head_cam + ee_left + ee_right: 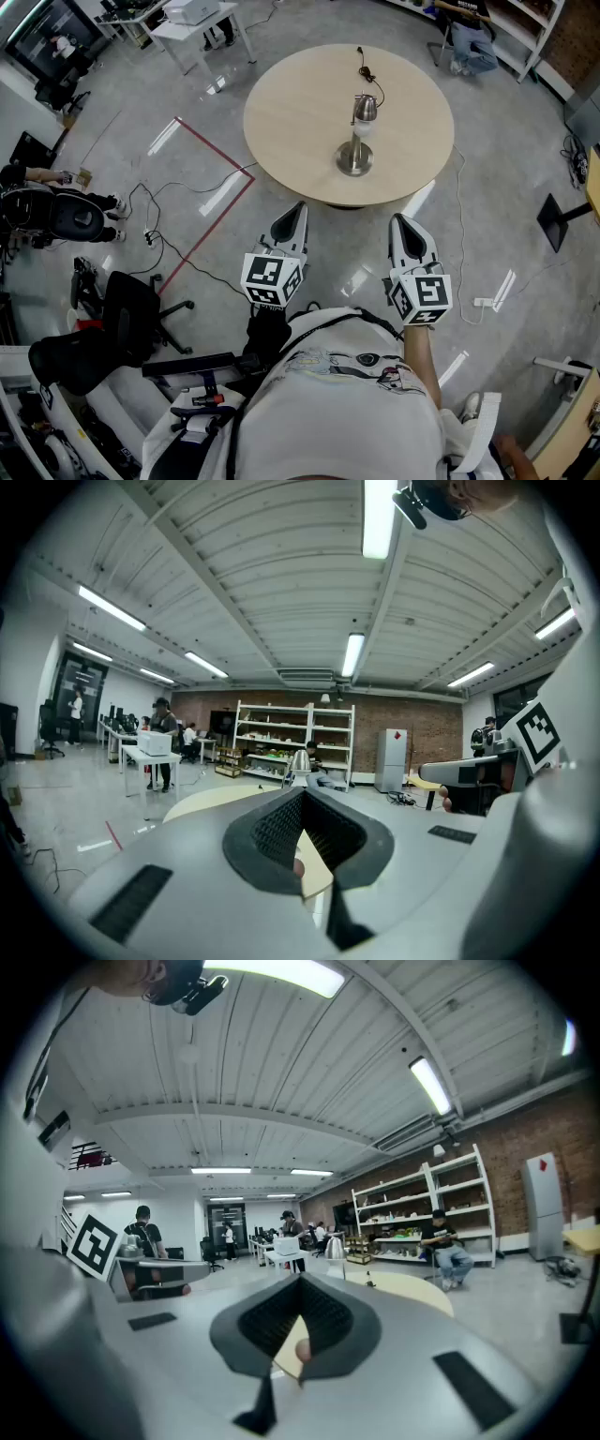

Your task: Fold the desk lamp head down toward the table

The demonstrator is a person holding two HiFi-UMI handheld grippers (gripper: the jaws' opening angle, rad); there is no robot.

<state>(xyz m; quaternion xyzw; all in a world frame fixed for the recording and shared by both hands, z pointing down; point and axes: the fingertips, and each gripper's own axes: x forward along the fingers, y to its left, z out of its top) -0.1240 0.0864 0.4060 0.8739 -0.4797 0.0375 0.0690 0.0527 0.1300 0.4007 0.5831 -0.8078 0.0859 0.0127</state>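
Job not started yet. Small silver metal desk lamp (356,141) standing near the middle of the round pale wooden table (300,112), head up, not folded down. Left gripper (291,223) and right gripper (405,232) both squeezed shut, empty, well back from it.

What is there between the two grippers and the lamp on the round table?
Head view: only shiny floor and bare table lie between the left gripper, the right gripper and the desk lamp.
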